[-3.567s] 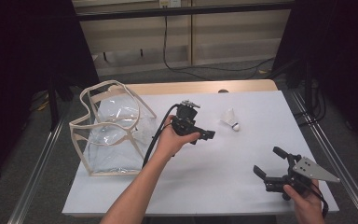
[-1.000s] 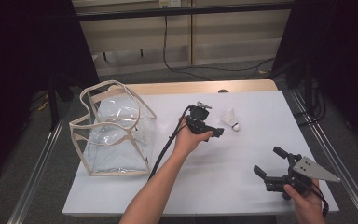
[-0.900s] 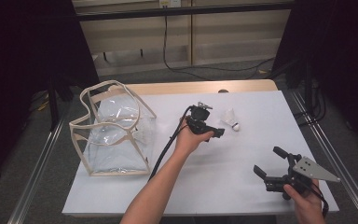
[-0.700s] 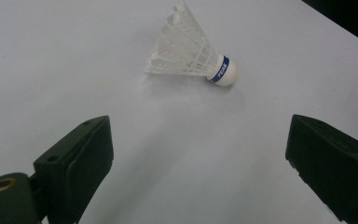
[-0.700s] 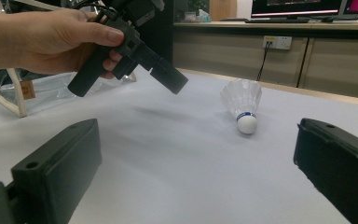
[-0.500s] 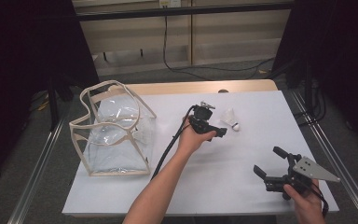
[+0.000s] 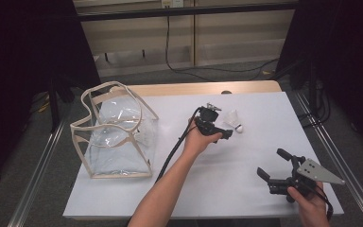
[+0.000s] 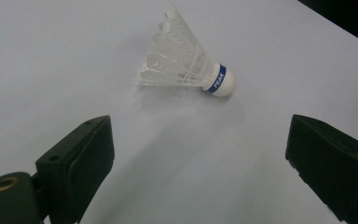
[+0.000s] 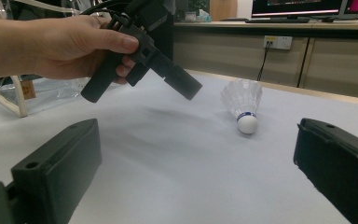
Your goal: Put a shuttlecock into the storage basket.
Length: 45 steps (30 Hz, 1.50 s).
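A white feather shuttlecock [image 7: 233, 120] with a blue band lies on its side on the white table [image 7: 246, 189], right of centre. My left gripper [image 7: 223, 128] hovers just left of it, open and empty. In the left gripper view the shuttlecock [image 8: 186, 65] lies a short way beyond the spread jaws of the left gripper [image 8: 200, 158], cork to the right. My right gripper [image 7: 273, 164] is held open near the front right corner, empty. From the right gripper view, the right gripper [image 9: 198, 158] faces the shuttlecock [image 9: 243, 105], and the left gripper [image 9: 177, 81] is seen in a hand.
A clear plastic bag [image 7: 116, 135] with beige trim and handles stands open on the table's left side; its corner [image 9: 37, 88] also appears in the right gripper view. The left gripper's black cable [image 7: 170, 156] trails along the forearm. The table's wooden far edge [image 7: 194, 89] borders the back.
My left gripper has moved right, from mid-table to just beside the shuttlecock. The right gripper and the bag have stayed put.
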### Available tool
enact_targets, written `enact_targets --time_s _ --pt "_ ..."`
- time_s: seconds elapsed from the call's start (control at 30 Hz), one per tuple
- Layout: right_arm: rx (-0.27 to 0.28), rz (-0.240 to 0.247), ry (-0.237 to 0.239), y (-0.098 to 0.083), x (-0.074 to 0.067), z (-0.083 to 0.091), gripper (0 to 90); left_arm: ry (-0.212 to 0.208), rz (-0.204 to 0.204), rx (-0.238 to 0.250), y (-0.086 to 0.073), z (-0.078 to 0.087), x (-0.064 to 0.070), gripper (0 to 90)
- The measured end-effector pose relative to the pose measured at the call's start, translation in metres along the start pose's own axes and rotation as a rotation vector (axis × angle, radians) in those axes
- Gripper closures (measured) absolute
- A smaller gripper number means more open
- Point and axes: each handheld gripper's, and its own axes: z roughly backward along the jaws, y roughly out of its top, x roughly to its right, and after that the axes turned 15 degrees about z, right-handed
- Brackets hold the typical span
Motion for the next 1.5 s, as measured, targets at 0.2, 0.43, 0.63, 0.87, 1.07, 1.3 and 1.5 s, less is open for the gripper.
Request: enact_targets --time_s 0.2,0.43,0.63,0.87,1.07,1.3,1.5 --pt "-0.001 -0.002 -0.003 0.0 0.0 0.0 0.6 -0.005 0.006 0.016 0.0 -0.003 -0.001 8.3" --pt "-0.001 -0.001 -0.003 0.0 0.001 0.0 0.6 -0.006 0.01 0.021 0.0 -0.009 0.0 8.2" --pt "-0.001 -0.002 -0.003 0.0 0.001 0.0 0.6 -0.009 0.003 0.022 0.002 -0.011 0.001 8.2" --pt "0.001 -0.005 -0.002 0.0 0.001 0.0 0.6 -0.015 0.003 0.035 0.003 -0.016 0.0 7.6" --pt "0.003 -0.005 -0.001 -0.001 0.001 0.0 0.6 -0.029 0.005 0.052 0.004 -0.018 -0.003 7.2" --pt "0.003 -0.007 -0.002 -0.001 0.001 0.0 0.6 -0.033 0.009 0.066 0.004 -0.023 -0.006 7.2" --pt "0.001 -0.007 -0.002 -0.001 0.001 0.0 0.6 -0.026 0.008 0.085 0.006 -0.026 -0.006 7.2"
